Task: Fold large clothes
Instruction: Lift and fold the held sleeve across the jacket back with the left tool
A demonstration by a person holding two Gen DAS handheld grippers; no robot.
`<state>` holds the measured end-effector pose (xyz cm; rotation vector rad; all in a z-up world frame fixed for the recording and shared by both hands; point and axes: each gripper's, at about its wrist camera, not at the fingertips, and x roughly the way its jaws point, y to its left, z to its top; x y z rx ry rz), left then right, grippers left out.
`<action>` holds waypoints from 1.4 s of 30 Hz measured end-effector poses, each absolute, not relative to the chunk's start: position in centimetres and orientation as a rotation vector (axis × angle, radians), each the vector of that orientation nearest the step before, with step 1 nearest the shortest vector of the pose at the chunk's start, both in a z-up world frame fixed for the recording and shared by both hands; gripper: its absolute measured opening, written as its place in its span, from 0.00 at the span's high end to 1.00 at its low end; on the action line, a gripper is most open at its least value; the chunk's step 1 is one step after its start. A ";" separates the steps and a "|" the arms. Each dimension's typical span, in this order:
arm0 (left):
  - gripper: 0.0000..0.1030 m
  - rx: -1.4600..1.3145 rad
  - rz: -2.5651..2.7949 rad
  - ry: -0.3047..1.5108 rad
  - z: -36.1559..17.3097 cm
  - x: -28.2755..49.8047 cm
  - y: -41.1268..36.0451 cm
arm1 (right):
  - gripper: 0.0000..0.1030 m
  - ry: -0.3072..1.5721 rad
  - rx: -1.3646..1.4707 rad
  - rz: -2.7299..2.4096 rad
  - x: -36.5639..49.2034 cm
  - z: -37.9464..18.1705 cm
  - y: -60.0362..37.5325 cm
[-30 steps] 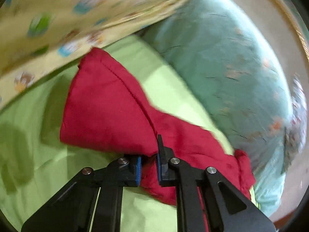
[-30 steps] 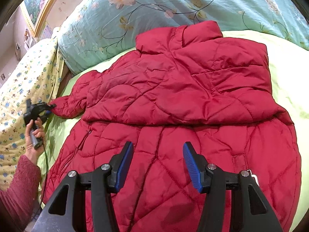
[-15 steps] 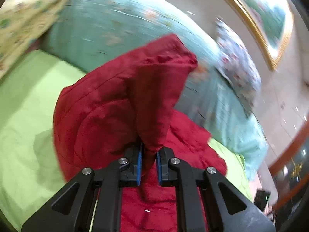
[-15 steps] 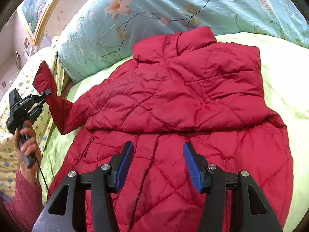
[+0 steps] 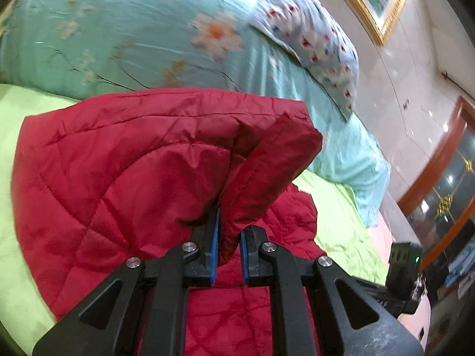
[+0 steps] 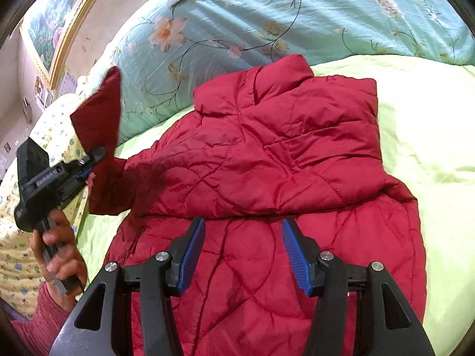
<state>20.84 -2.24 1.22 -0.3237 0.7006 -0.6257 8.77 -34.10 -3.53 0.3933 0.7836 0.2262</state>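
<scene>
The bed [image 6: 430, 124], spread with a lime-green sheet, carries everything. Along its head edge lies a big teal quilt [image 6: 237, 14] printed with flowers, with a pale pillow [image 5: 314, 32] dotted in red and blue resting on top of it. A yellow patterned blanket [image 6: 17, 231] runs down the bed's left side.

The red quilted jacket [image 6: 267, 172] lies across the middle of the bed, collar toward the head edge and touching the teal quilt. Its upper part is folded down over the lower body, the fold line crossing just ahead of the right claw. The lower body spreads toward the foot edge.

The jacket's left sleeve [image 6: 101, 124] is lifted off the sheet near the bed's left edge, its cuff end standing up against the quilt behind it. In the left wrist view the sleeve [image 5: 267, 172] rises from between the blue pads and droops over the jacket's shoulder.

The left claw [image 5: 228, 246] is pinching that sleeve, its pads pressed against the fabric from both sides. From the right wrist view the same claw [image 6: 95, 155] shows at the sleeve, gripped by a hand [image 6: 59, 255] in a dark red knitted cuff.

The right claw [image 6: 243, 252] hangs above the jacket's lower body, its fingers spread wide with nothing between them.
</scene>
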 end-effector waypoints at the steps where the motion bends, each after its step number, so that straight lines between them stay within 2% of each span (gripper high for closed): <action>1: 0.91 -0.312 -0.636 0.707 1.0 20.8 -3.0 | 0.45 0.781 0.399 0.226 8.8 -3.5 -34.4; 8: 0.91 -0.162 -0.677 0.775 -1.6 20.5 -10.0 | 0.44 0.763 0.481 0.225 9.2 -3.0 -36.7; 14: 0.91 -0.001 -0.704 0.800 -4.1 18.9 -15.5 | 0.27 0.742 0.640 0.281 10.9 -2.6 -39.4; 17: 0.91 0.062 -0.720 0.793 -4.6 17.9 -17.4 | 0.24 0.739 0.700 0.317 12.6 -2.6 -39.9; 29: 0.91 0.091 -0.707 0.799 -5.1 17.7 -18.8 | 0.24 0.811 0.834 0.301 17.6 -6.4 -40.8; 39: 0.91 0.064 -0.711 0.784 -5.0 17.2 -18.8 | 0.24 0.789 0.917 0.302 16.6 -7.6 -42.3; 40: 0.90 0.069 -0.707 0.785 -5.0 17.1 -19.0 | 0.24 0.792 0.924 0.312 17.0 -7.7 -42.2; 41: 0.89 0.069 -0.705 0.792 -5.0 17.1 -19.0 | 0.31 0.794 0.927 0.316 17.3 -7.8 -42.1; 42: 0.81 0.062 -0.711 0.807 -5.1 17.1 -18.9 | 0.50 0.794 0.928 0.325 17.6 -7.8 -42.0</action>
